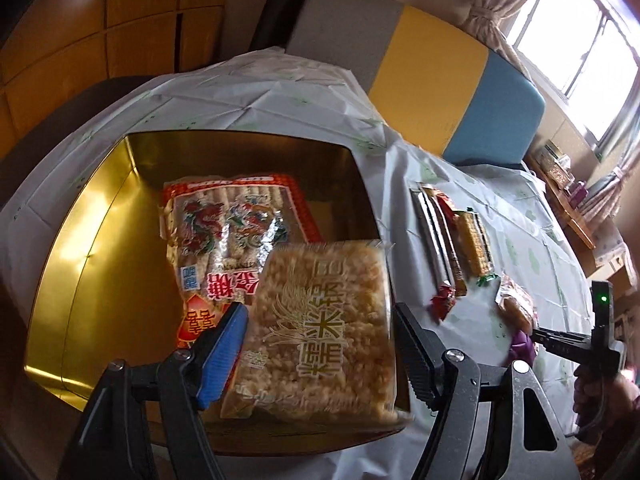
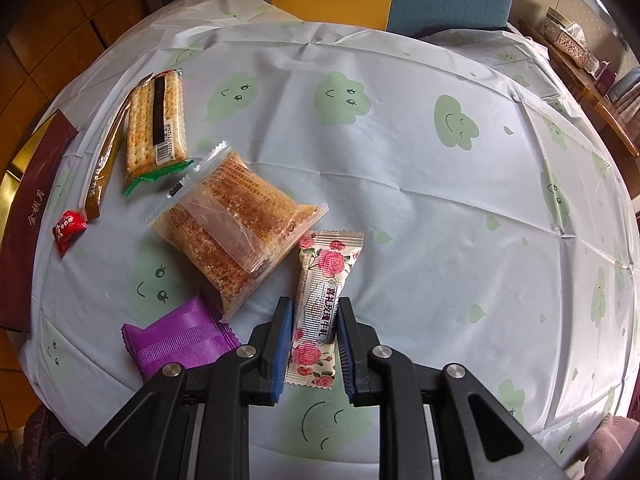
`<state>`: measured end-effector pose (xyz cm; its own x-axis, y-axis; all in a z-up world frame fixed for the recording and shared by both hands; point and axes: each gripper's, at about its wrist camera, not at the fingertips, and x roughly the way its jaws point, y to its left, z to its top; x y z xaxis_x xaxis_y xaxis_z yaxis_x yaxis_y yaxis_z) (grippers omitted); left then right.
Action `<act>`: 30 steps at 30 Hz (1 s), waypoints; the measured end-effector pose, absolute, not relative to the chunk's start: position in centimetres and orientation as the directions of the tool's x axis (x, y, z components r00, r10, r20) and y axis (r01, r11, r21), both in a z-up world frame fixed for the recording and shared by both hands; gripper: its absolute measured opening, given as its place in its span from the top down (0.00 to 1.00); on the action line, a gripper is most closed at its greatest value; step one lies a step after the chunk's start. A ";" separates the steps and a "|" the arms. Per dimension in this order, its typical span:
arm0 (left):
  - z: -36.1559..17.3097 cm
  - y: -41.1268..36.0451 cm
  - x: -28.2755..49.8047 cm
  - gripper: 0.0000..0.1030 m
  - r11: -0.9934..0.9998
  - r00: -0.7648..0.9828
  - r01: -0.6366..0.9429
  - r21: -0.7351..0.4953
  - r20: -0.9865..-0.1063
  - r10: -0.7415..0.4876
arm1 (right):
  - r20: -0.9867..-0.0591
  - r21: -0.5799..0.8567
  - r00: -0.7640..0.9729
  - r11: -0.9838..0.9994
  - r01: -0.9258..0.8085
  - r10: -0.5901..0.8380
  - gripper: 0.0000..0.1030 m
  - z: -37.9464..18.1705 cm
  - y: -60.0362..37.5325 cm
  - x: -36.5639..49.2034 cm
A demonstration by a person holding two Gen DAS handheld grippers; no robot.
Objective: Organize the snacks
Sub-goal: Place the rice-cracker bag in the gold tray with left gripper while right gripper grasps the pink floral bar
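Straddling the rose-print candy packet (image 2: 320,316), the right gripper (image 2: 314,344) has its jaws spread, one blue pad (image 2: 282,344) on each long edge of the packet. Packet's long axis runs almost straight ahead along the fingers, tilted slightly to the right at its far end, so closing would pinch it across its narrow width. Pads look just beside the wrapper, not pressing it; contact is hard to confirm from this angle. Using the packet as landmark: clear-bagged brown cakes (image 2: 236,232) lie just to its left and further out, nearly touching its far corner; purple wrapper (image 2: 180,340) sits to its left, near the left finger; cracker pack (image 2: 158,120) and stick sachets (image 2: 104,160) are well off to the far left, with the small red candy (image 2: 68,230) and the maroon box wall (image 2: 28,216) beyond them. All rest on the cloud-print tablecloth (image 2: 440,220).

Left gripper (image 1: 320,340) is over the gold tin (image 1: 100,240), jaws spread wide either side of the rice-crisp bag (image 1: 324,328), not gripping it. That bag lies inside the tin, overlapping the red dragon-print pack (image 1: 228,220).

Right hand is clearly the nearer one for the rose packet; the tin lies to the packet's left, so my guess is the carry goes leftward.
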<state>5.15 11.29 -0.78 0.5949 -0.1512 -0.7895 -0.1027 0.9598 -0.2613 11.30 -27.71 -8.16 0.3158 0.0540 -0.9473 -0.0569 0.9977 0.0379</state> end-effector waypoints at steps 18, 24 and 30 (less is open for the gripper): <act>-0.6 8.7 3.2 0.29 0.992 0.627 -0.115 -0.049 -0.778 0.035 | -0.947 0.030 0.318 0.998 -0.064 0.049 0.80 -8.2 -27.8 11.3; -0.1 8.0 2.5 0.29 0.995 0.635 -0.093 -0.024 -0.771 0.041 | -0.946 0.021 0.321 0.997 -0.069 0.042 0.79 -8.1 -27.6 11.2; -0.3 8.0 2.1 0.29 0.996 0.629 -0.088 -0.025 -0.777 0.036 | -0.946 0.013 0.324 0.997 -0.071 0.035 0.79 -8.2 -27.6 11.2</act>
<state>2.06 8.05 -0.26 0.6287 0.0360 -0.7768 -0.0878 0.9958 -0.0249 11.15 -27.62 -8.16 0.3236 0.0349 -0.9455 -0.0709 0.9974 0.0126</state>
